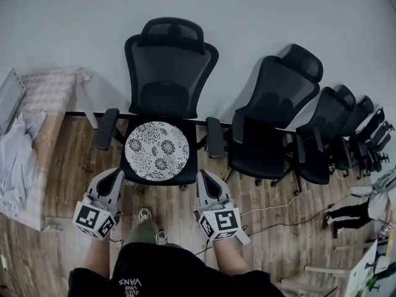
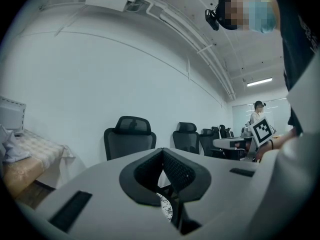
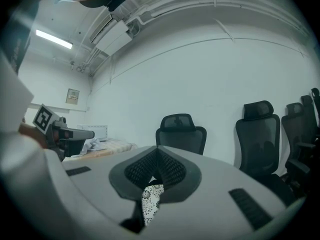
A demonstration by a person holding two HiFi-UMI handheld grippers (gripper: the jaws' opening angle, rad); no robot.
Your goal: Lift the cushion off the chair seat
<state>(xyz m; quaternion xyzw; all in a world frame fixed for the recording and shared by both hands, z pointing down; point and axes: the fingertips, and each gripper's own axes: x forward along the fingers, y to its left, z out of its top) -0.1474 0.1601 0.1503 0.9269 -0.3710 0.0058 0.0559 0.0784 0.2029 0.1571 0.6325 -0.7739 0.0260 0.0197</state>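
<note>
Over wood floor (image 1: 62, 184), left gripper (image 1: 116, 176) and right gripper (image 1: 203, 176) sit closed, empty.

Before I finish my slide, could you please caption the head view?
Shut left claw and shut right claw face a black mesh office chair bearing a round floral cushion.

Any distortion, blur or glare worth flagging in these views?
Head view: evenly lit, fairly sharp; the chair row bows toward the right edge. Left gripper view: strong fisheye, black corners, bright ceiling light. Right gripper view: same fisheye and vignette; no harsh glare.
</note>
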